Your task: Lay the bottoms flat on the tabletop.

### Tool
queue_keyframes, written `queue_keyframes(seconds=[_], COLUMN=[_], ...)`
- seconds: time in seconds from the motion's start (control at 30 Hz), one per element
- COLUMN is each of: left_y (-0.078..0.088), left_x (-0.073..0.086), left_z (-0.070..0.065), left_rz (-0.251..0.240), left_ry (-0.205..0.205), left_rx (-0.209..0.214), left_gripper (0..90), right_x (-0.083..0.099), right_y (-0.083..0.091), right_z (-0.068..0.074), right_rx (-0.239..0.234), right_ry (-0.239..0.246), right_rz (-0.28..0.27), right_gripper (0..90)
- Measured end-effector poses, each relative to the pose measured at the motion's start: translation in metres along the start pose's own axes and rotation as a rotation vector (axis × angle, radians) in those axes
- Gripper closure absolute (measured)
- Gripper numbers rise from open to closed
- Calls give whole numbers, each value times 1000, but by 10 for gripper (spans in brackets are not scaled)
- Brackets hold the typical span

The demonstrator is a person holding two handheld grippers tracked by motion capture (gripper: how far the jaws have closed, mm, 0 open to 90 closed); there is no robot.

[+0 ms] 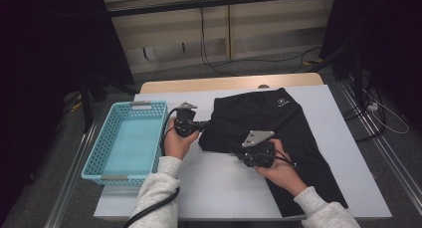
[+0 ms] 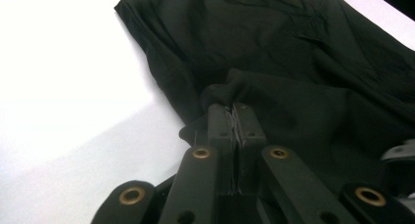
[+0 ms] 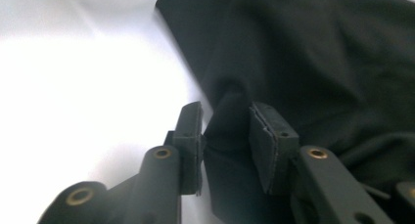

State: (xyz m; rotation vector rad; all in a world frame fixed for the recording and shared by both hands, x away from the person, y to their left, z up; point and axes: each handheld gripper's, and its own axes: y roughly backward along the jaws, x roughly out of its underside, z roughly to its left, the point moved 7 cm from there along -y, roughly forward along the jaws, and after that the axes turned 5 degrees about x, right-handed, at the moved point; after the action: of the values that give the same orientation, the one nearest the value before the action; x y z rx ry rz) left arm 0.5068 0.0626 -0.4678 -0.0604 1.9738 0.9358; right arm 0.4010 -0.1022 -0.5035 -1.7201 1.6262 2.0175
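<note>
Folding looks to be the step in hand: the black garment [image 1: 263, 133] lies spread on the white table [image 1: 219, 188], right of the blue basket [image 1: 127, 141]. The left gripper [image 2: 236, 117] has its jaws pressed together, pinching the garment's left edge. The right gripper [image 3: 226, 136] sits at the near left edge, jaws parted with a ridge of cloth between them, pads not pressing. Next, I judge, the right must close on that ridge before any lift
</note>
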Motion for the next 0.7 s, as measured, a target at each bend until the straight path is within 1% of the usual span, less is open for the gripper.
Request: queue_keyframes(seconds=[0.1,0.17,0.2,0.23,0.27,0.3,0.33,0.4,0.43,0.47,0.53,0.6,0.67,0.7], left_y=[1,1,2,2,2,3,4,6,7,9,12,16,19,20], left_x=[0,1,1,1,2,2,2,2,2,1,-2,-5,-9,-11], left_z=[-1,-2,-2,-2,-2,-2,-3,-5,-7,-8,-11,-15,-19,-22], left_rz=[1,-1,2,-3,1,1,0,8,9,12,12,5,-3,-10], left_ry=[-6,-7,-10,-6,-8,-9,-6,-5,-8,-17,-26,-30,-43,-45], left_rx=[4,5,2,5,7,7,11,27,27,26,30,34,40,44], left_gripper=[883,883,883,883,883,883,883,883,883,882,883,882,882,882], right_x=[5,5,5,6,7,7,7,8,8,8,5,1,-3,-5], right_y=[-8,-9,-10,-10,-10,-10,-9,-7,-5,-3,5,15,27,32], right_z=[-3,-6,-8,-9,-12,-15,-17,-20,-19,-18,-17,-14,-13,-14], right_rx=[24,26,22,6,16,25,21,27,6,-11,-19,-46,-70,-74], right_ry=[-8,-26,-36,-62,-70,-71,-88,-109,-113,-128,-118,-115,-102,-101], right_rz=[29,23,26,22,23,22,23,23,22,17,5,-24,-50,-67], right_gripper=[606,617,641,696,768,793,813,830,832,834,836,836,835,835])
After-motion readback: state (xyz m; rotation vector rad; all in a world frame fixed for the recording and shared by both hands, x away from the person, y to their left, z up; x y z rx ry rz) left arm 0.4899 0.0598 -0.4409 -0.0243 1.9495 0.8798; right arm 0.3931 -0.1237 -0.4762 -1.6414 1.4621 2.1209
